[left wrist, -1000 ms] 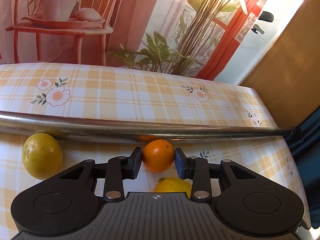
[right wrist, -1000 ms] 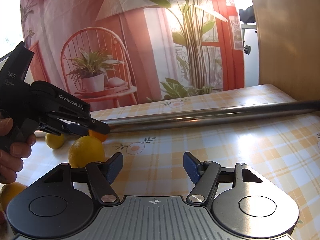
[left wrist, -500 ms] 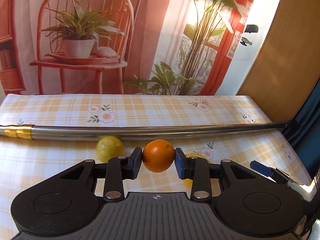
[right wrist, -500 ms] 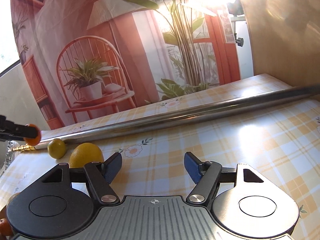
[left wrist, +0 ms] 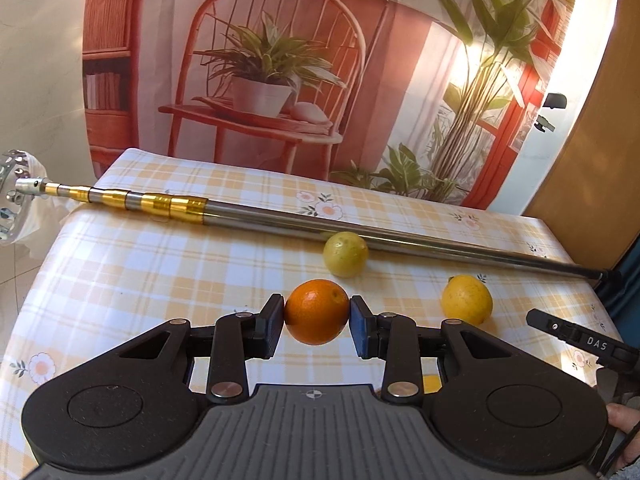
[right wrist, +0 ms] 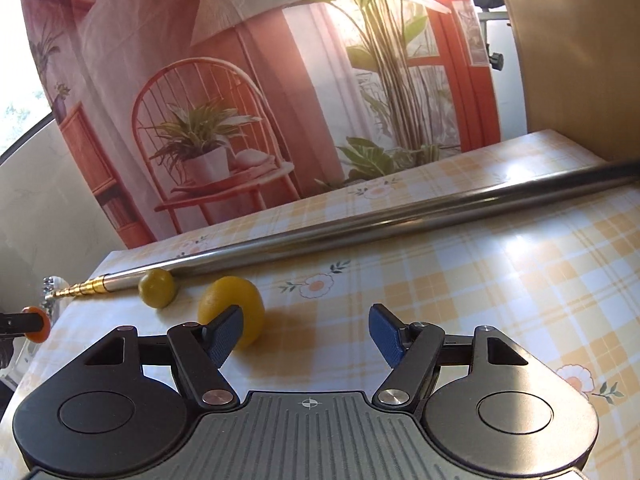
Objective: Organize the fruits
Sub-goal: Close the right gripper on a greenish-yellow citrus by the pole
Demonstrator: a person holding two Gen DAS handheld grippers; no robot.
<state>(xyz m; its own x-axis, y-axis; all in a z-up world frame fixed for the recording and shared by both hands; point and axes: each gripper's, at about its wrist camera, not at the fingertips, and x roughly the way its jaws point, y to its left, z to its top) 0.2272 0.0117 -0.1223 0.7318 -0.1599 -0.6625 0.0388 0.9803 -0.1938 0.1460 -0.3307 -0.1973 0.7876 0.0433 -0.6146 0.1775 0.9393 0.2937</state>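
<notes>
**Orange clamped in left gripper above checked table**

Behind the table, a printed backdrop [left wrist: 280, 60] of a red chair, a potted plant and a window is hung across the wall. A yellow-and-white checked tablecloth [left wrist: 140, 272] with small flower prints is spread over the tabletop. A telescopic metal pole [left wrist: 360, 232] with gold-coloured sections at its left end is laid across the far half of the cloth, from the left edge to the right corner.

An orange [left wrist: 317, 311] is clamped between the two blue pads of the left gripper [left wrist: 317, 318] and is seen raised above the cloth. In the right wrist view the same fruit is glimpsed at the far left edge, beyond the table's left end.

A greenish-yellow lemon [left wrist: 345, 254] is seen on the cloth touching, or just beside, the near side of the pole. A brighter yellow lemon [left wrist: 466, 300] is placed nearer the camera and to the right, apart from the first. A further yellow patch is partly hidden under the left gripper's body; what it is cannot be told.

The right gripper [right wrist: 306, 330] is held low over the cloth with its jaws spread wide and nothing between them. Its left pad is seen in front of the yellow lemon, but contact cannot be confirmed. Fingers of a hand [left wrist: 622, 420] are visible at the right edge of the left wrist view.
</notes>
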